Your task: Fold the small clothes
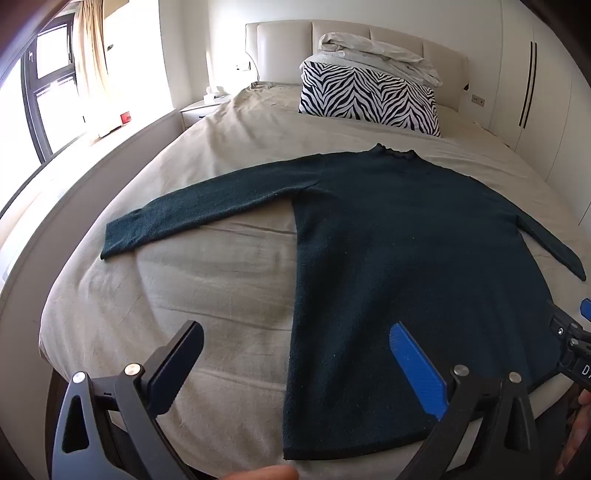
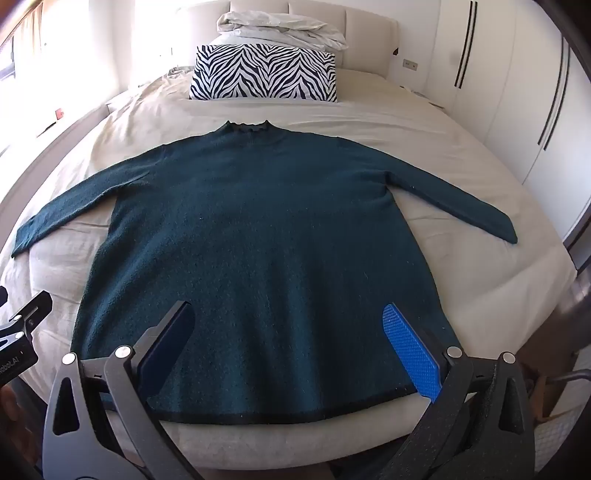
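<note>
1. Left gripper [image 1: 295, 362]: seen in the lower part of the left wrist view, jaws spread wide, nothing held. One black finger is placed over bare sheet at lower left; the blue-padded finger is placed over the sweater's lower body at lower right. No contact with the cloth can be confirmed.

2. Right gripper [image 2: 288, 343]: seen in the lower part of the right wrist view, jaws likewise spread wide and empty. Both fingers are framed over the sweater's lower body, just above the hem.

3. Dark teal sweater [image 2: 266, 240]: laid flat and face-up on the bed, unfolded. Its long axis runs from the hem at the bottom of the frame up to the ruffled collar [image 2: 249, 127] at upper centre, directly ahead of both tools. The hem [image 2: 280, 415] is the part nearest both grippers.

4. Left sleeve [image 1: 192, 210]: extended outward to the left of the frame, well apart from the left gripper; judged to be the left gripper's natural reach. Right sleeve [image 2: 458, 203]: extended to the right of the frame, judged nearer the right gripper.

5. Bed sheet [image 1: 207, 288]: beige, lightly wrinkled, bearing the sweater.

6. Zebra-print pillow [image 2: 264, 74]: set beyond the collar at upper centre, apart from the garment; a crumpled white duvet [image 2: 280, 31] is piled behind it against the headboard.

7. Obstructions: none noted between either tool and the sweater.
</note>
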The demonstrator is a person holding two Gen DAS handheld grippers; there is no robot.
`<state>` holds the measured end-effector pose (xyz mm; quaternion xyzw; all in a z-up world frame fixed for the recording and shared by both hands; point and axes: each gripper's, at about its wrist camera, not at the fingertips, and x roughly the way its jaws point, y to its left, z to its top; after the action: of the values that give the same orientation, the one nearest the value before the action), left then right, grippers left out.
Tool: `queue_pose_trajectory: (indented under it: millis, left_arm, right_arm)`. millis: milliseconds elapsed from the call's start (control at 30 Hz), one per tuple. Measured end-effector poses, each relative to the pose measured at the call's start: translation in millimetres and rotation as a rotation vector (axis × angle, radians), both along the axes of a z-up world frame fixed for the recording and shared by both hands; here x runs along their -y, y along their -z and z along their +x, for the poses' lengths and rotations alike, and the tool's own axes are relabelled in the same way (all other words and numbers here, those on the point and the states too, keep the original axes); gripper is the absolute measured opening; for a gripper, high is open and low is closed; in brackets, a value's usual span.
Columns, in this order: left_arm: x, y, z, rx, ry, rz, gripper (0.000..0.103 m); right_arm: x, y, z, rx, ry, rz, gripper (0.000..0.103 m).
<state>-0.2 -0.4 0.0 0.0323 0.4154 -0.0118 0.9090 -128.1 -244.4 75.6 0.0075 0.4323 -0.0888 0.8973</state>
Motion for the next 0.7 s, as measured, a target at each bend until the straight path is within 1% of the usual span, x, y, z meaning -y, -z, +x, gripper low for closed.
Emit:
queue_pose_trajectory:
  millis: [167, 200, 233, 267, 467, 533, 700]
  left_arm:
    - [6, -2, -4, 0.002, -0.014, 0.016, 0.103]
    - [6, 4, -1, -0.008, -0.006, -0.005, 0.103]
    - [8, 4, -1, -0.008, -0.008, -0.005, 0.103]
    - [-1, 6, 0, -0.013, -0.004, -0.034, 0.103]
    - [-2, 6, -4, -0.019, -0.016, -0.040, 0.103]
    - [-2, 7, -5, -0.019, -0.019, -0.043, 0.103]
    - [-6, 9, -1, -0.029, -0.020, -0.049, 0.103]
  right_arm:
    - [0, 0, -1, 0.000, -0.001, -0.004, 0.103]
    - [0, -1, -1, 0.000, -0.002, -0.003, 0.103]
    - [2, 1, -2, -0.001, -0.002, -0.003, 0.103]
    - [2, 1, -2, -0.002, -0.003, -0.003, 0.103]
    - [-2, 5, -9, -0.006, -0.005, -0.004, 0.103]
    - [-6, 8, 0, -0.012, -0.006, -0.010, 0.103]
    - [-7, 9, 0, -0.015, -0.007, -0.013, 0.103]
